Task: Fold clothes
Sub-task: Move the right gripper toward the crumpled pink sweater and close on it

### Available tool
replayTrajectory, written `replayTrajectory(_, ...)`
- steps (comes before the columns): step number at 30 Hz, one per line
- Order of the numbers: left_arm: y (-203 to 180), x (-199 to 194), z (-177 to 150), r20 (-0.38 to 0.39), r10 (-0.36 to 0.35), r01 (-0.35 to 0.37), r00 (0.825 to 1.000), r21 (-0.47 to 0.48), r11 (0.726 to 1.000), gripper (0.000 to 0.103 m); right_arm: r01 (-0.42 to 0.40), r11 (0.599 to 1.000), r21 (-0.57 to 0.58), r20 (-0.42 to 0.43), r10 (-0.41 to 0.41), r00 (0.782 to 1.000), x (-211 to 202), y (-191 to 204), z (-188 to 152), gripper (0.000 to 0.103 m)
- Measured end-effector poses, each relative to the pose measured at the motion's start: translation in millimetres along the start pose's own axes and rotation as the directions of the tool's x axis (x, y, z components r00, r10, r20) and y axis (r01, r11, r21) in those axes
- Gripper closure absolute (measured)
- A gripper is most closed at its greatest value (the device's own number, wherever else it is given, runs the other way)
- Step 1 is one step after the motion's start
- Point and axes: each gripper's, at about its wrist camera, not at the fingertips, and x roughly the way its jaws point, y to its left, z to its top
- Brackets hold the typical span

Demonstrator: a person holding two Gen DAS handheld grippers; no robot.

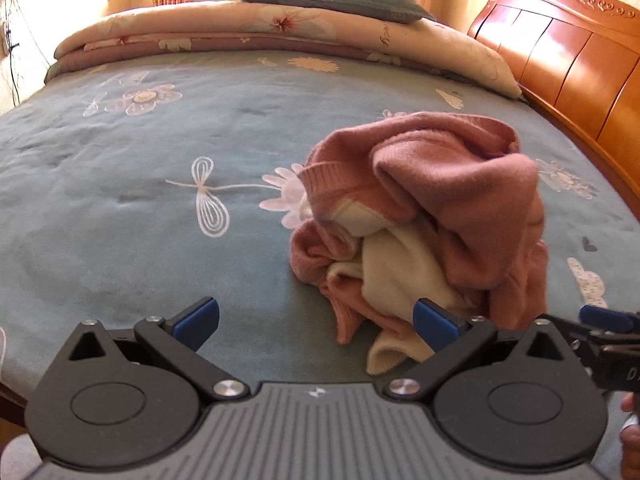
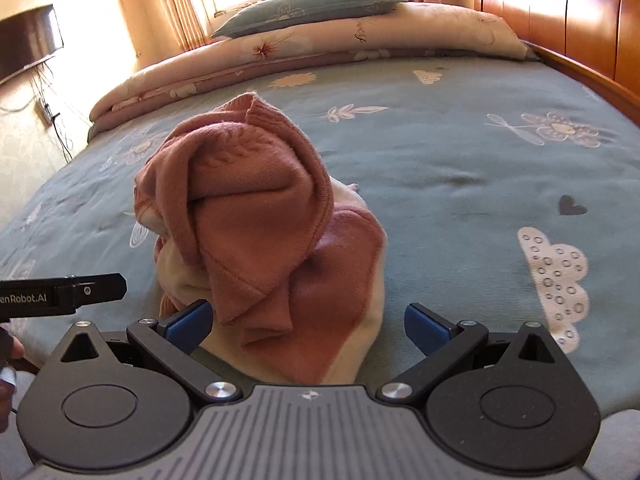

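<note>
Lying crumpled on the blue-grey floral bedspread [image 1: 120, 208], a pink and cream knitted sweater [image 1: 436, 208] sits in a loose heap near the bed's near edge, pink sleeves and ribbed hem piled over the paler cream panels.

From the left wrist view, the left hand-held gripper [image 1: 316, 326] hangs over bare bedspread with its jaws spread as wide as they go and nothing between them; the sweater lies ahead and to its right, and the blue pad of its right finger overlaps the heap's cream edge in the picture (whether it actually touches the cloth cannot be told).

From the right wrist view, the right hand-held gripper [image 2: 308, 328] is likewise fully open and holds nothing. Here the sweater [image 2: 248, 216] lies straight ahead, slightly left of centre, its near cream and pink folds reaching down into the gap between the two blue pads, with the left pad just beside the cloth.

Farther off, a folded floral quilt [image 2: 320, 56] stretches across the far end of the bed with a grey-green pillow [image 2: 308, 4] on top, and a wooden headboard [image 1: 568, 60] runs along the right.
</note>
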Motion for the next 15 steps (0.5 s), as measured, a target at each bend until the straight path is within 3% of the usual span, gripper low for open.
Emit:
replayTrajectory(6,3,16,2,-0.002,-0.019,0.019,1.000,0.033,0.999,0.001,-0.011,1.000,-0.005,-0.011,0.011,1.000,14,-4,6,0.006)
replayTrajectory(10,9,19,-1,0.042,-0.062,0.062,0.997,0.009,0.998,0.001,-0.042,0.999,0.015,-0.038,0.043,0.998,21,-11,7,0.019)
replayTrajectory(15,4,30,-7,0.018,0.001,-0.003,1.000,0.092,0.996,0.001,-0.056,0.998,0.006,-0.058,0.057,0.997,26,-13,6,0.024)
